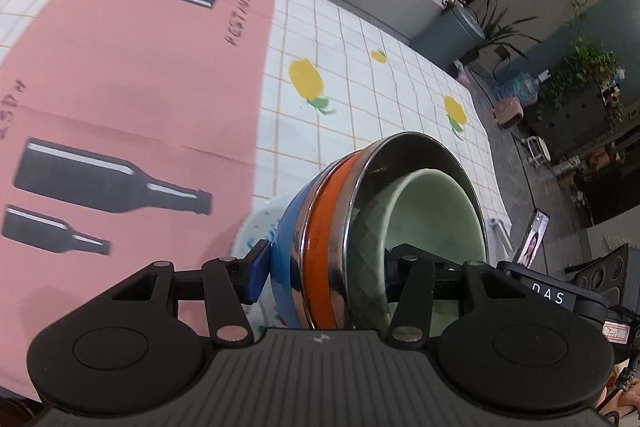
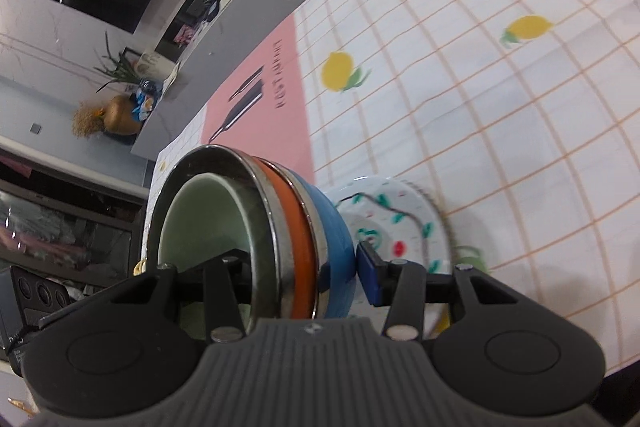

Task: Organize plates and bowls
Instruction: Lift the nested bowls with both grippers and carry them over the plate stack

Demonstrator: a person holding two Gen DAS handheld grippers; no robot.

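Both grippers [image 1: 324,275] [image 2: 304,275], four nested bowls [image 1: 320,227], one plate [image 2: 404,223]

- Right gripper [image 2: 308,279] clamps the nested bowl stack [image 2: 280,227] (green inside steel, orange, blue).
- White patterned plate [image 2: 400,223] just beyond, blurred.
- Lemon-print tablecloth [image 2: 500,127] below.

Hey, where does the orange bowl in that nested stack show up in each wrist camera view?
Left wrist: orange bowl is lower centre, an orange band between the blue and steel bowls.
Right wrist: orange bowl is lower centre-left, same band.
Shared landmark: the pink placemat with printed bottles.
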